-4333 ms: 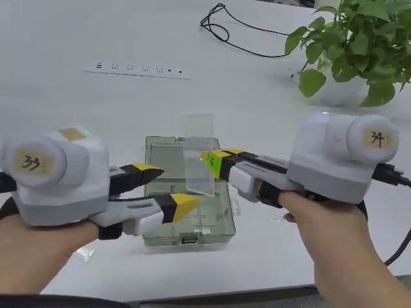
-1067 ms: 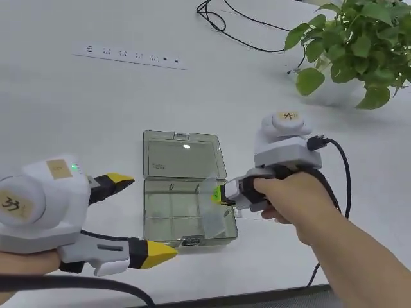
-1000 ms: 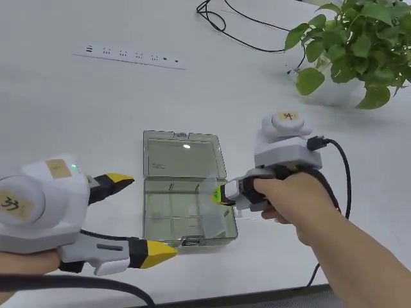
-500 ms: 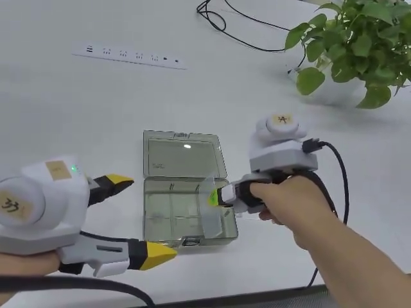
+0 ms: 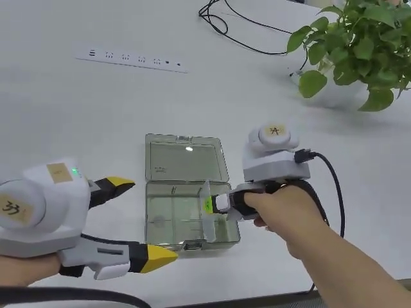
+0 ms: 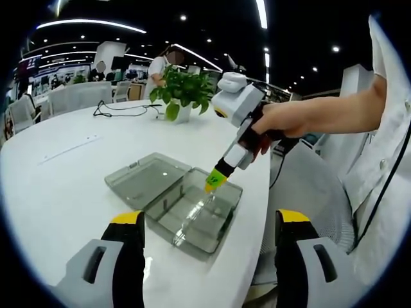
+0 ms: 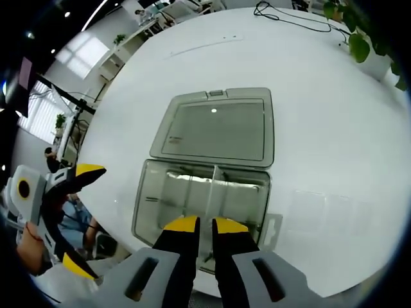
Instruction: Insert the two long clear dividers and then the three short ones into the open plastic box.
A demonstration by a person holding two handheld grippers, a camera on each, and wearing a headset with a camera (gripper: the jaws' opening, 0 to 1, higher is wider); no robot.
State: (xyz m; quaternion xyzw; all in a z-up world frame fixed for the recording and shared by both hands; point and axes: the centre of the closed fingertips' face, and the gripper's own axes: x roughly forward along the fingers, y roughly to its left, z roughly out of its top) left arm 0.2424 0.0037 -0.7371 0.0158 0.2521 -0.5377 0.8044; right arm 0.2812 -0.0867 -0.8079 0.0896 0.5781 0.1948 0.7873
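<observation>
The open clear plastic box (image 5: 168, 206) lies on the white table with its lid (image 5: 186, 160) flat behind the tray. My right gripper (image 5: 210, 205) is shut on a clear divider (image 5: 207, 221) that stands on edge in the middle of the tray, running front to back. In the right gripper view the jaws (image 7: 205, 224) pinch the divider (image 7: 212, 186) edge-on over the tray (image 7: 160, 192). My left gripper (image 5: 144, 221) hangs open at the box's left front corner, holding nothing. In the left gripper view it (image 6: 210, 221) faces the box (image 6: 173, 199) and the right gripper (image 6: 226, 170).
A white power strip (image 5: 131, 59) lies at the back left and a black cable (image 5: 237, 25) at the back. A potted plant (image 5: 353, 45) stands at the back right. Faint clear pieces (image 7: 321, 205) lie on the table right of the box.
The right gripper has moved left and down, bringing the divider from a tilt over the tray's right part to upright in its middle. The left gripper has held still over the last second.
</observation>
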